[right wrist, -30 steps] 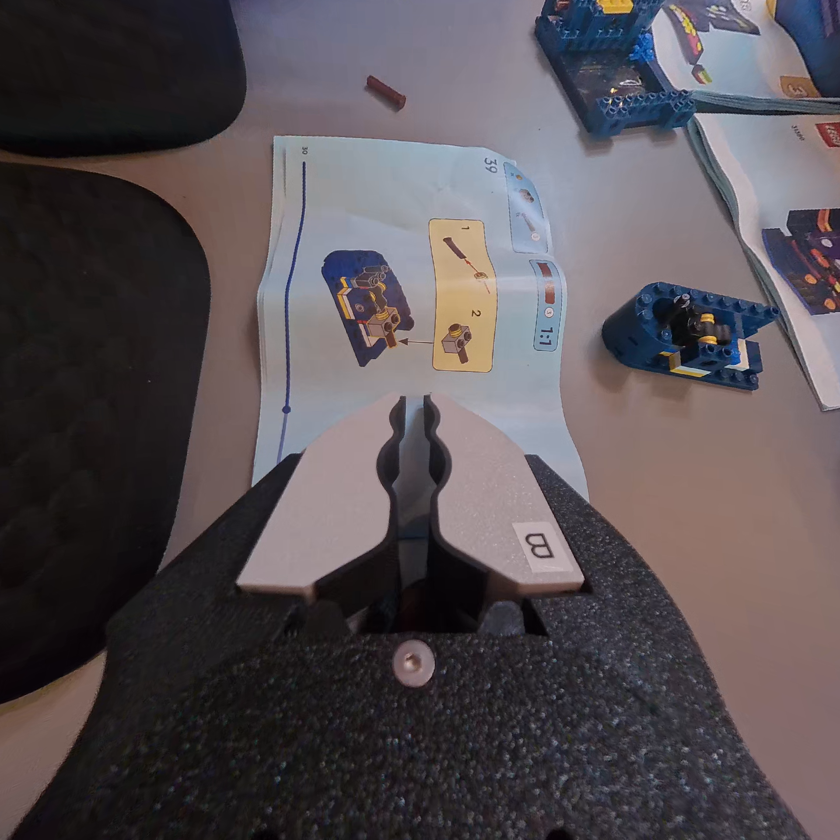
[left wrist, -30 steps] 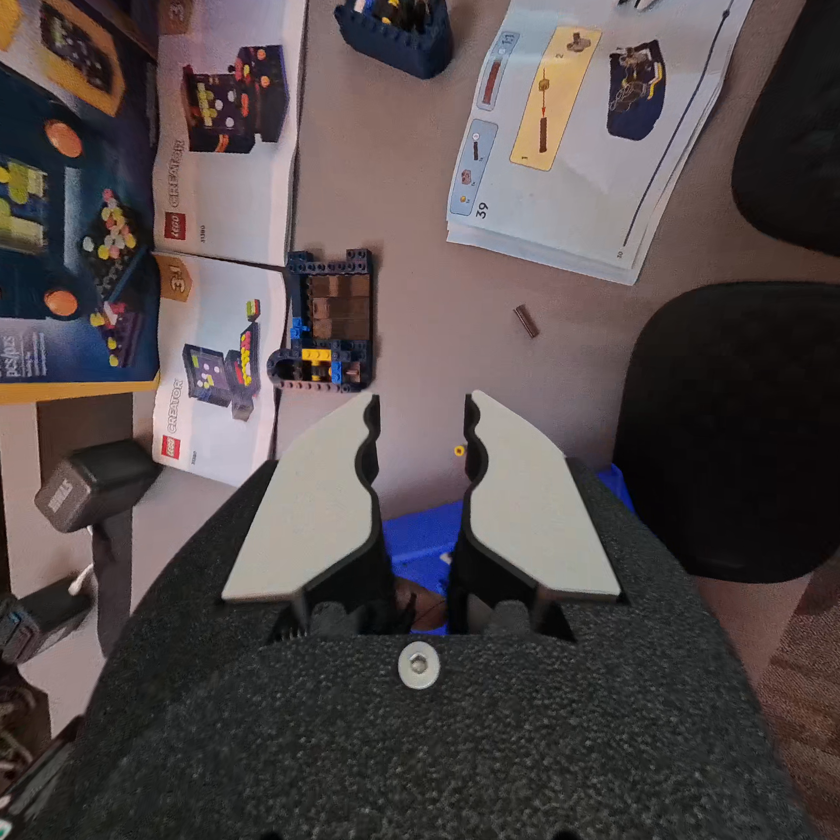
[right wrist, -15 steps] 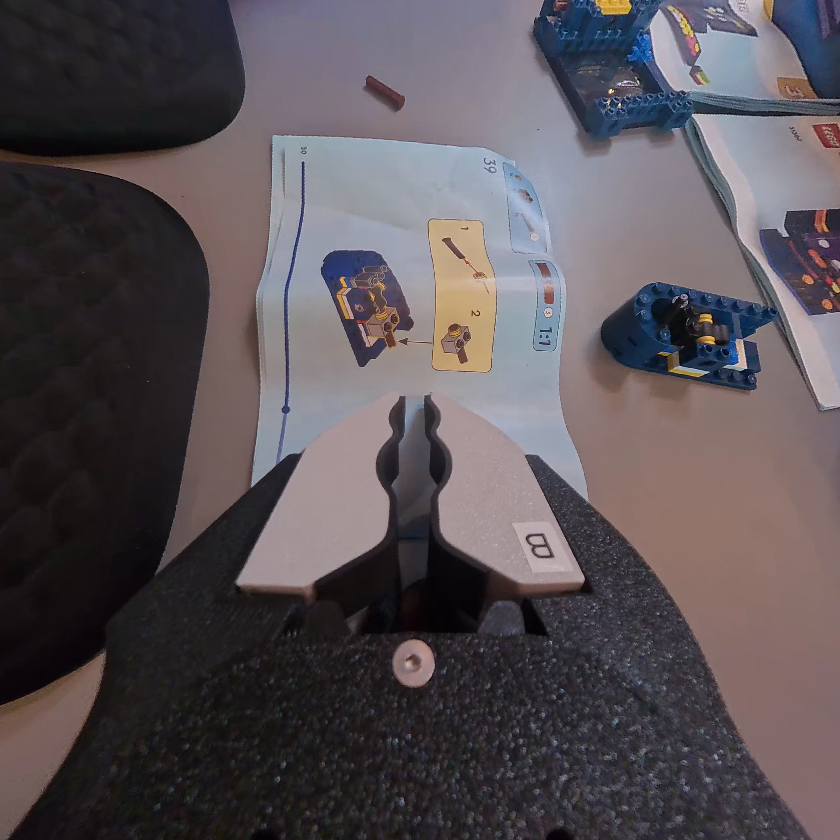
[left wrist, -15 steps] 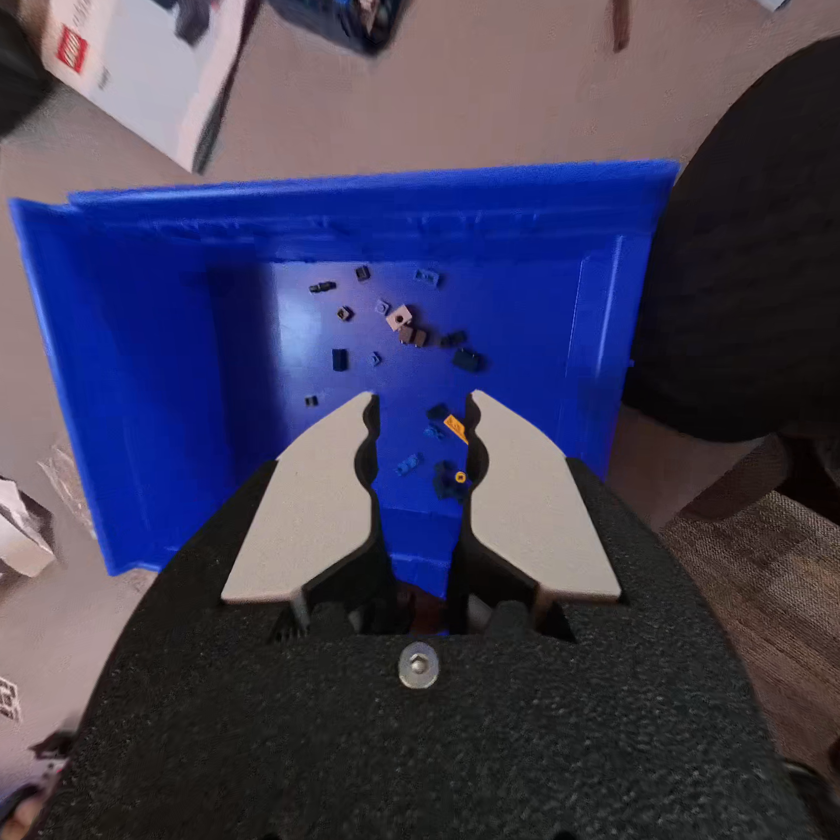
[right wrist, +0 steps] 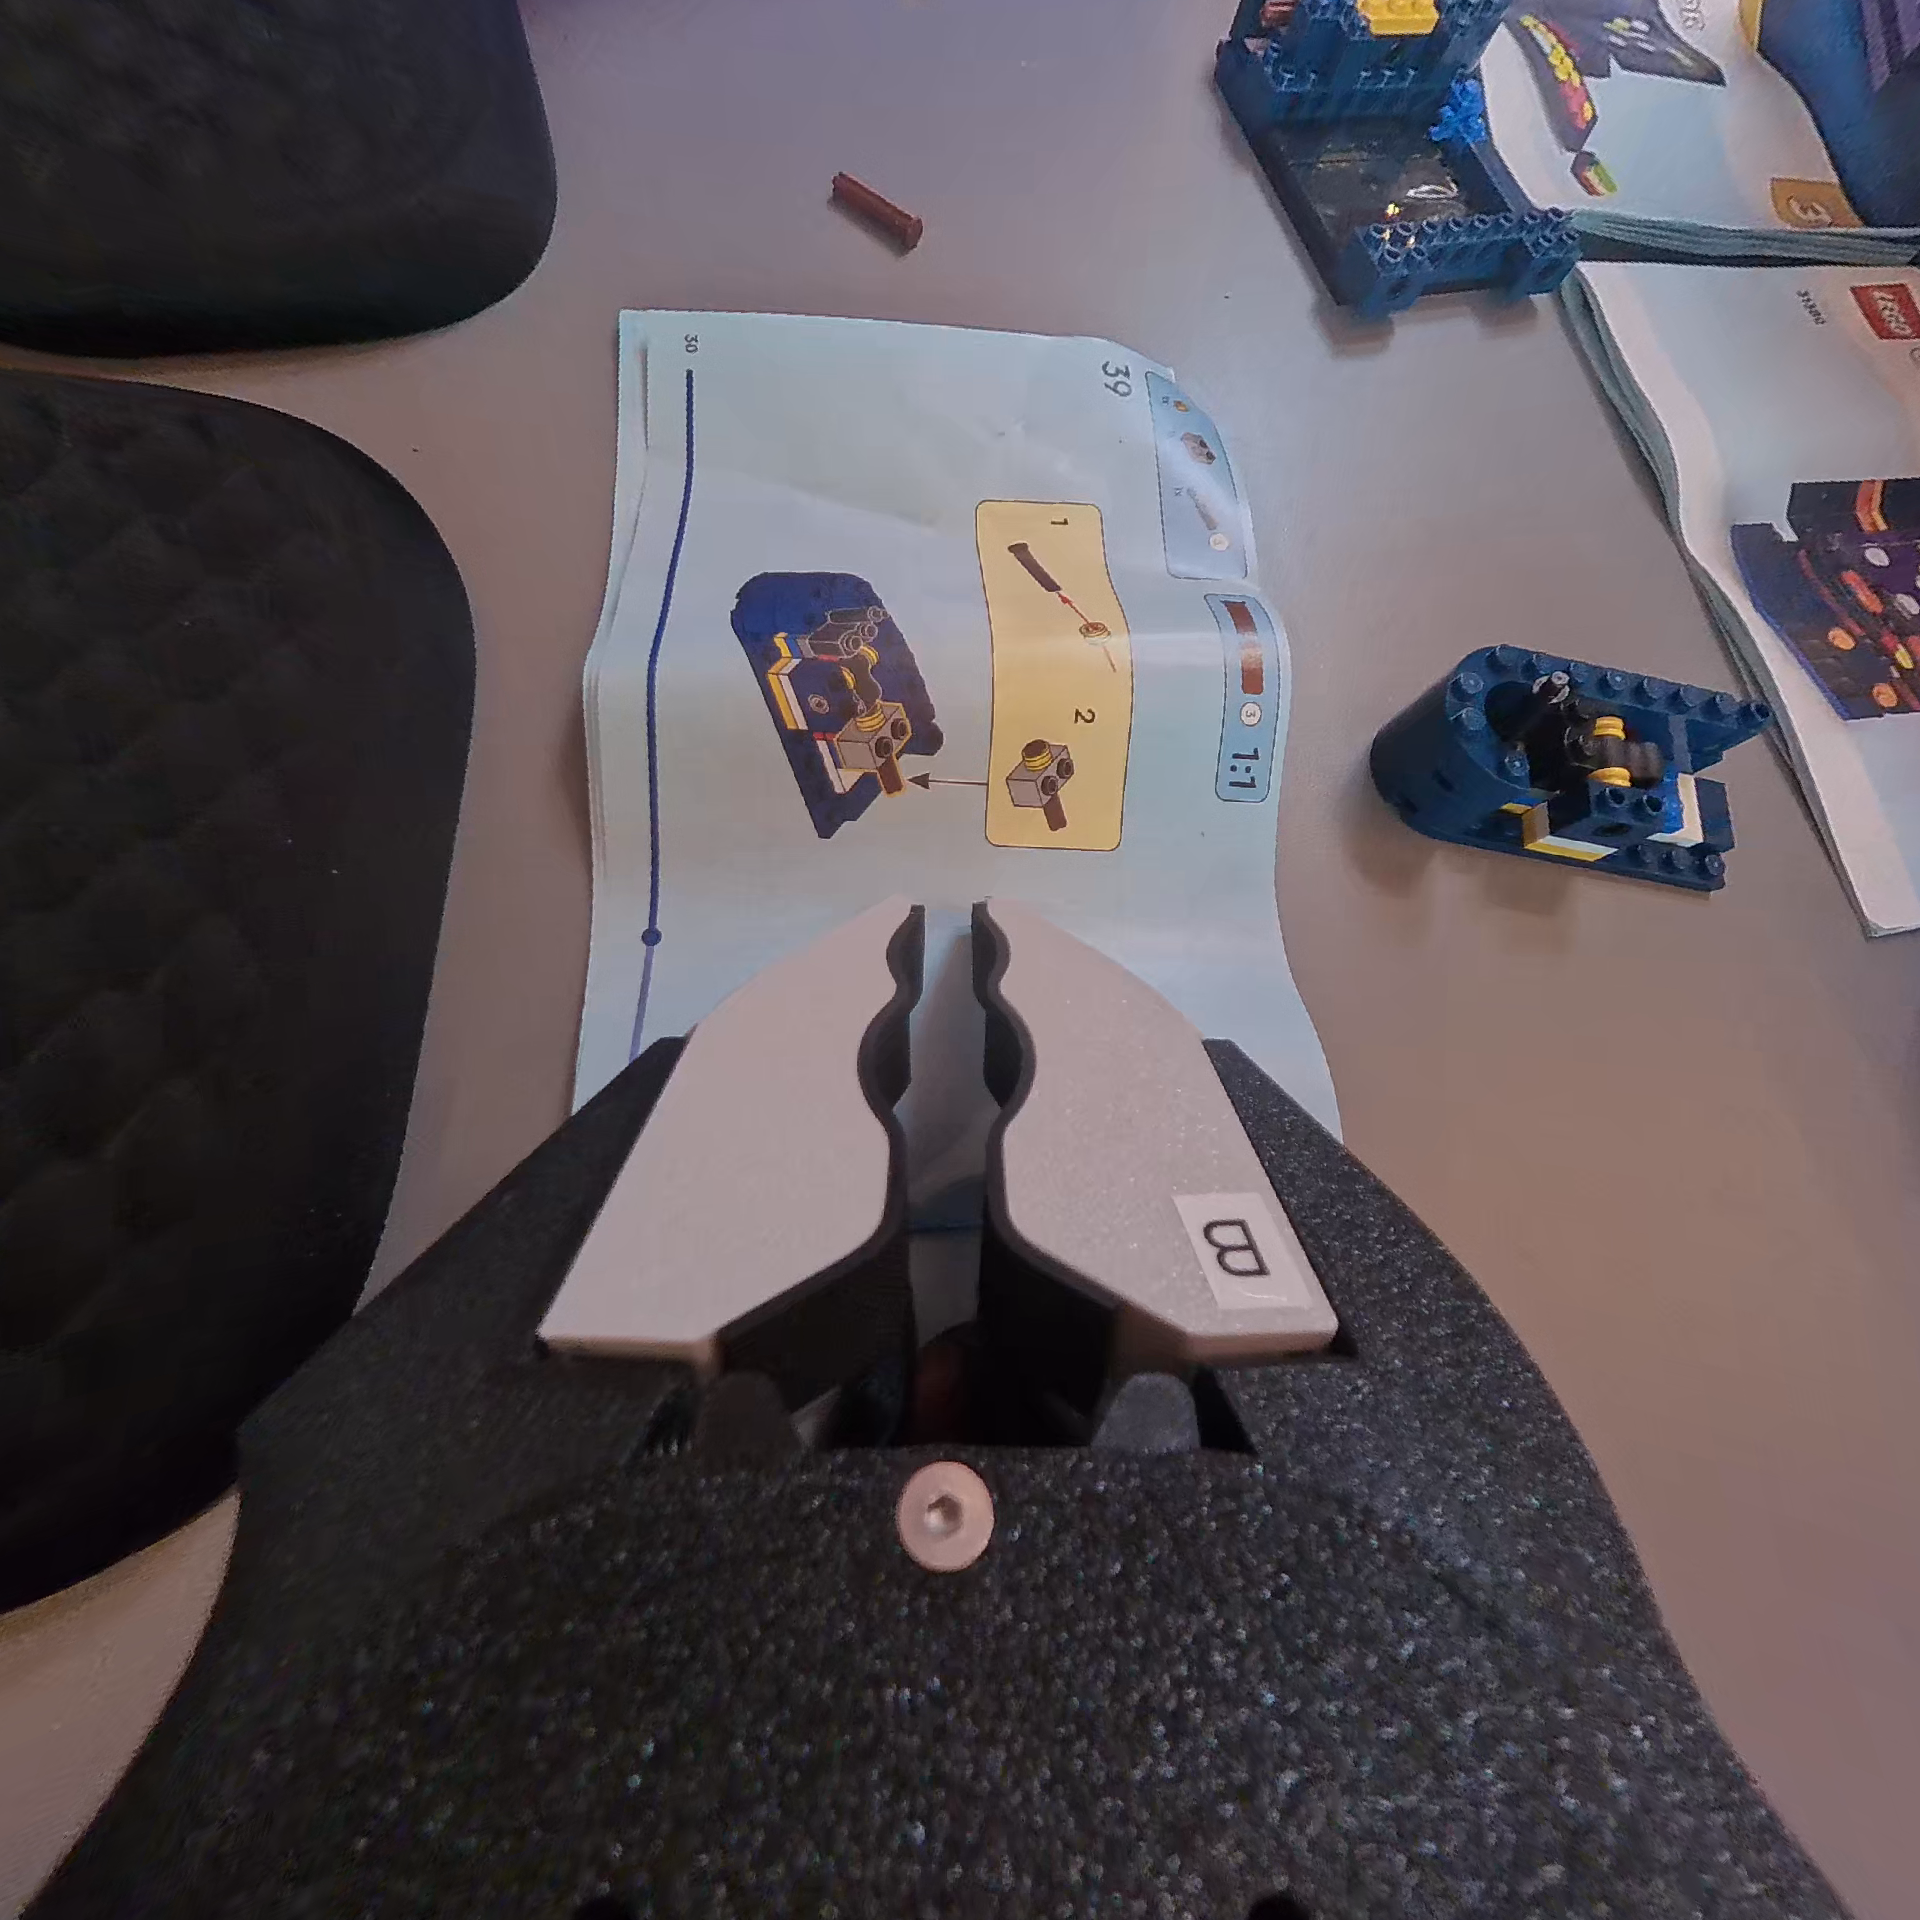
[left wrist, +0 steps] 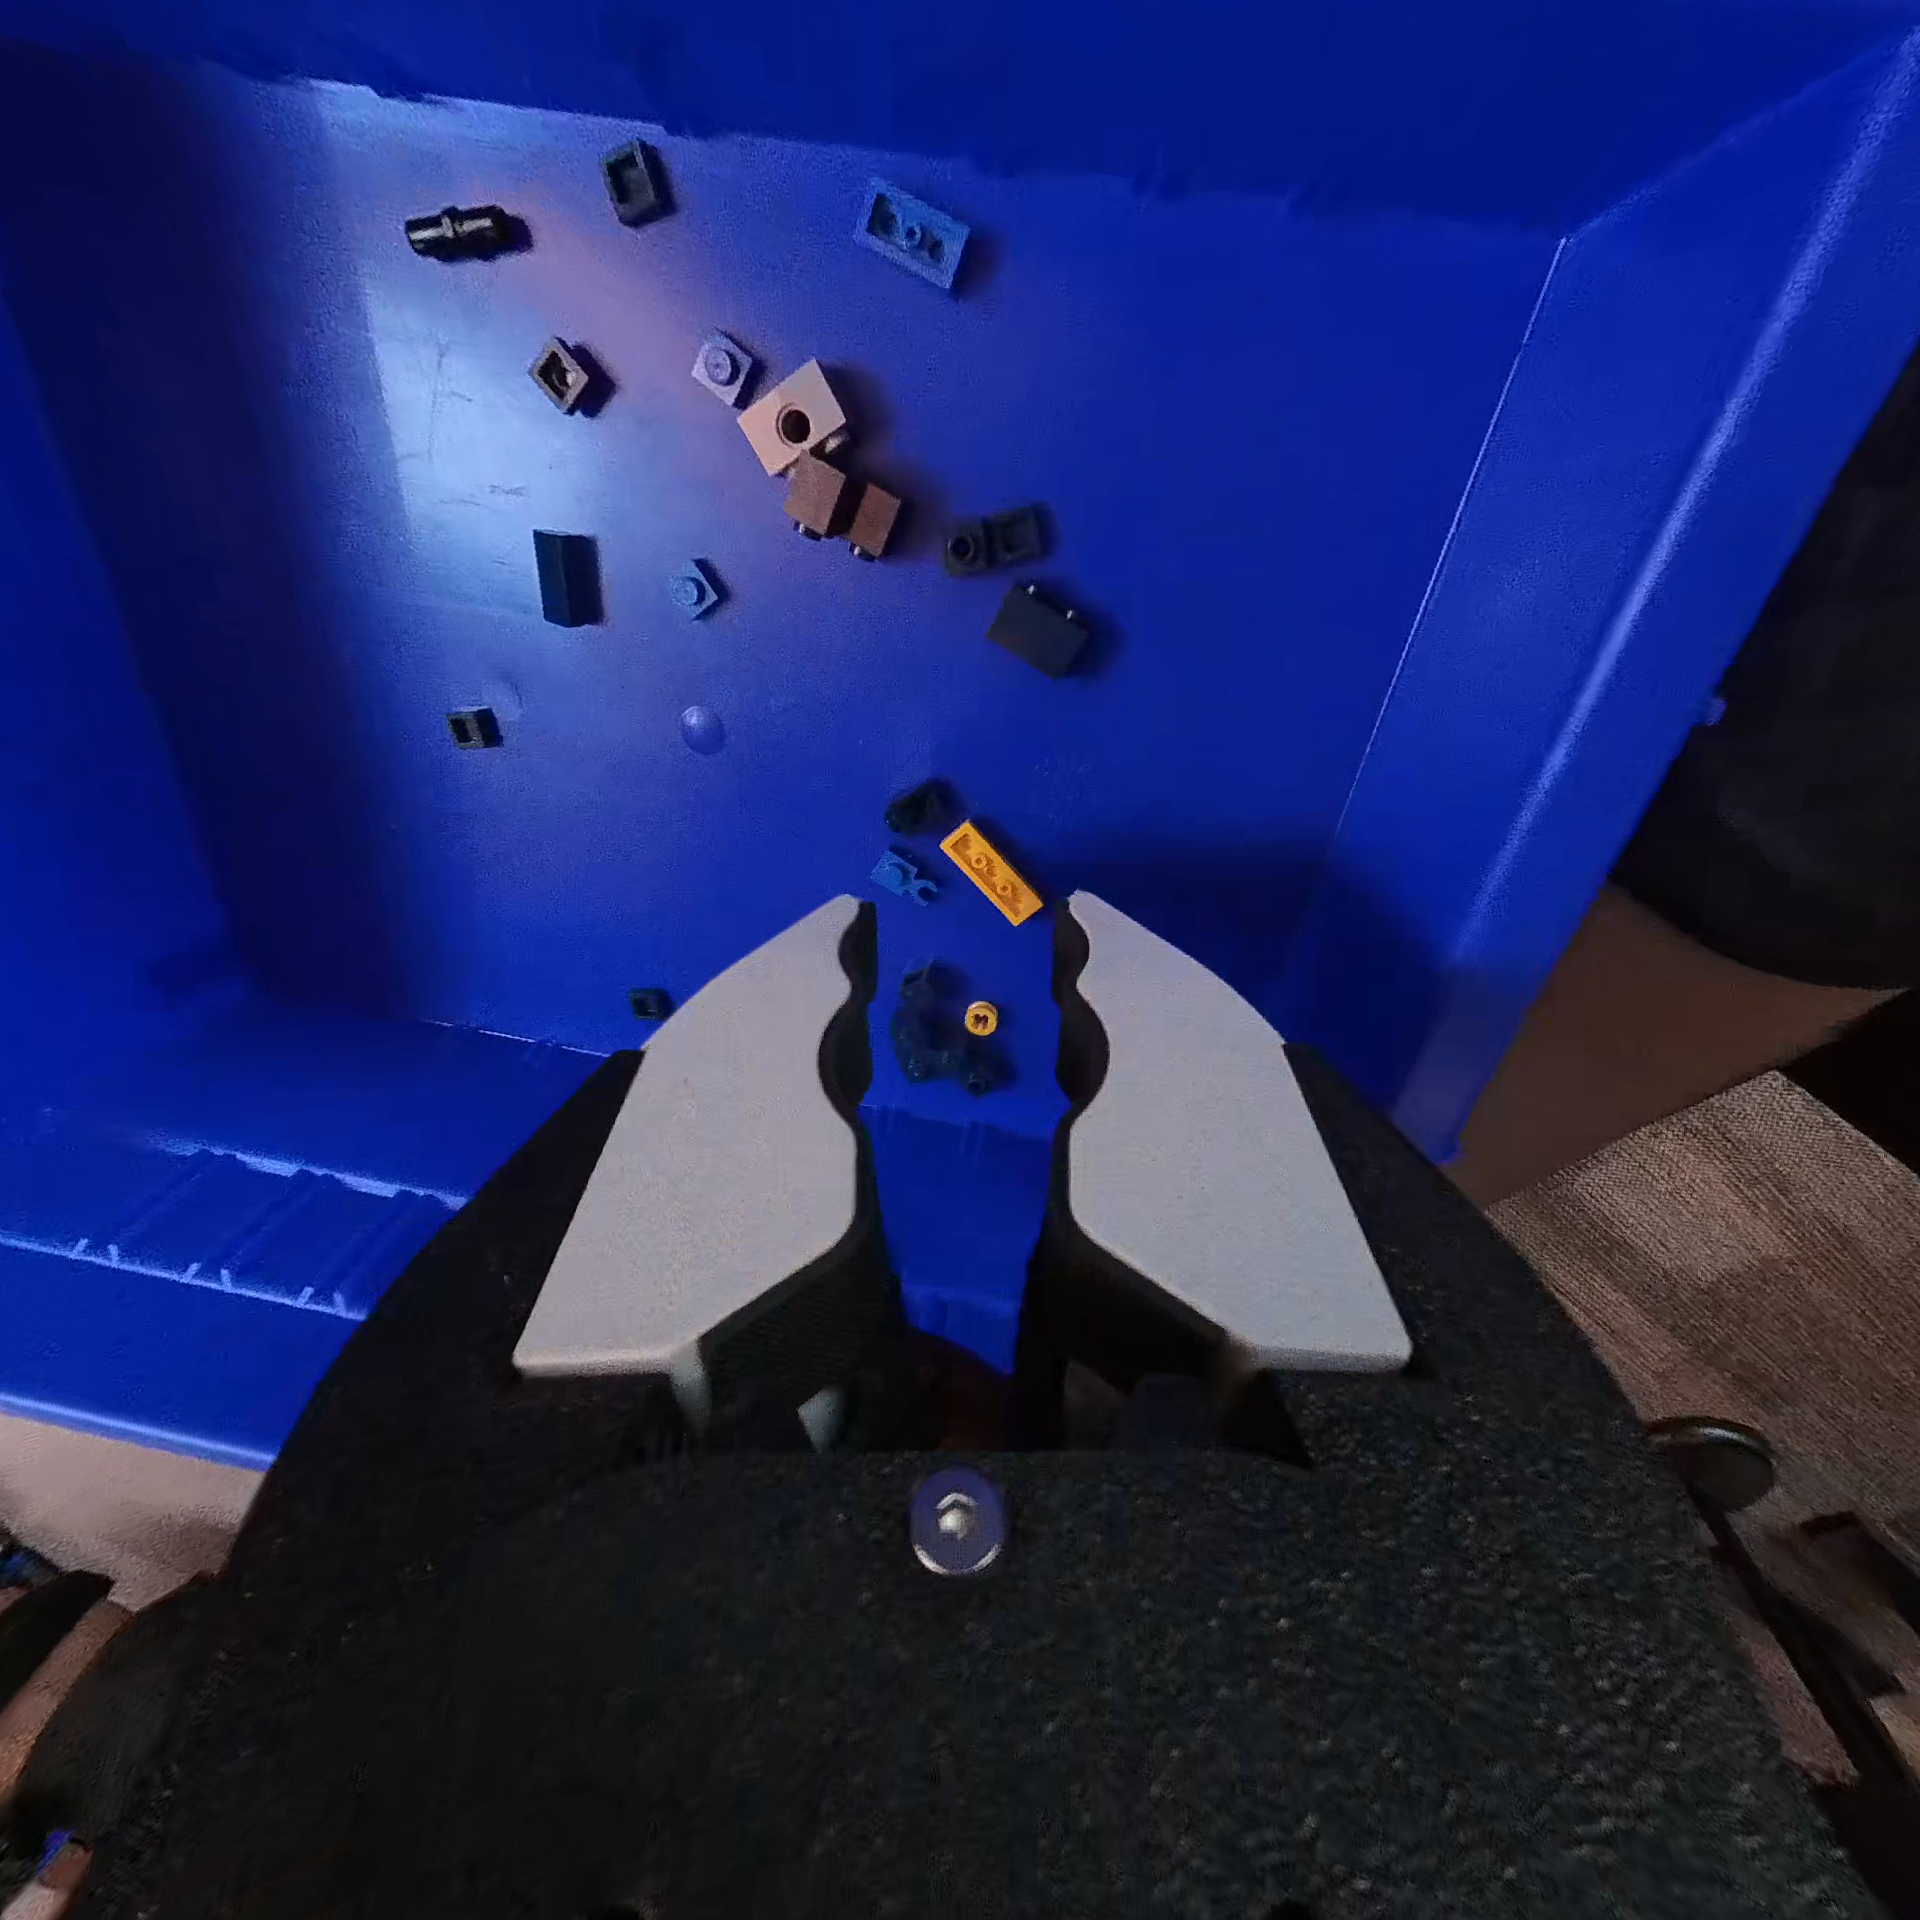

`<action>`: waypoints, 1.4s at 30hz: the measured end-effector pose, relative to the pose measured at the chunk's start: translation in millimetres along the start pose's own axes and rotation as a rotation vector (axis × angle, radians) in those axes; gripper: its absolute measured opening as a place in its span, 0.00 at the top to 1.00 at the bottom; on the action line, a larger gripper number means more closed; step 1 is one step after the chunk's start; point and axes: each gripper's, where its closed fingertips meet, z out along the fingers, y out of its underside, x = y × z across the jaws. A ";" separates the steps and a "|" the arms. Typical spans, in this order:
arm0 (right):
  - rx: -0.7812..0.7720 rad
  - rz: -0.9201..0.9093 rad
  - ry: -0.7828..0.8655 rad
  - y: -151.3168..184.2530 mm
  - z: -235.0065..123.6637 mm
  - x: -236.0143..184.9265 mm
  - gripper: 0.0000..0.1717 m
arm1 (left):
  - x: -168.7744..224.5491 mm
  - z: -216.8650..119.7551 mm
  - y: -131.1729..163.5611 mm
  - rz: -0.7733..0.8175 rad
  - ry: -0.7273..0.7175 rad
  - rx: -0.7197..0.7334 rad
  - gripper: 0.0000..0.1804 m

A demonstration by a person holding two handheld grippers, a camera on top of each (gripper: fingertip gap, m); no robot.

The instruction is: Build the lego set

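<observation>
We are holding the left gripper (left wrist: 961,909), jaws apart and empty, over a blue bin (left wrist: 1455,623) of small, light, stiff bricks – a tiny yellow round piece (left wrist: 981,1019) nearest – while the right gripper (right wrist: 945,914), jaws nearly together on nothing, is hovering over an instruction booklet (right wrist: 883,436) on the tabletop (right wrist: 1455,1143).

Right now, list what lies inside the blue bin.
Inside the blue bin: scattered small bricks, among them a tan holed brick, an orange plate and a yellow round stud. The left hand-held gripper covers the near floor.

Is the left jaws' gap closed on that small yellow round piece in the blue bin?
No: the small yellow round piece lies loose on the bin floor between open jaws.
</observation>
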 end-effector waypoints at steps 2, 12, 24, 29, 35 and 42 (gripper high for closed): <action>0.000 -0.001 0.001 -0.1 0.0 -0.1 0.95 | 1.8 4.8 1.5 -0.017 0.024 -0.017 0.83; 0.000 0.002 0.000 0.0 0.1 0.1 0.95 | 9.0 27.2 16.1 -0.048 0.099 -0.132 0.86; 0.000 0.005 -0.003 0.0 0.0 0.3 0.95 | 8.5 1.3 6.6 0.012 0.076 -0.051 0.97; 0.000 -0.002 0.002 -0.1 0.0 0.0 0.95 | -10.0 -28.9 13.1 0.060 0.001 -0.081 0.92; 0.000 0.001 0.001 -0.1 -0.1 0.2 0.95 | -18.1 -38.5 19.0 0.096 -0.004 -0.126 0.83; 0.000 0.006 -0.002 -0.1 -0.2 0.4 0.95 | 0.1 -38.1 -10.7 0.110 0.099 0.056 0.74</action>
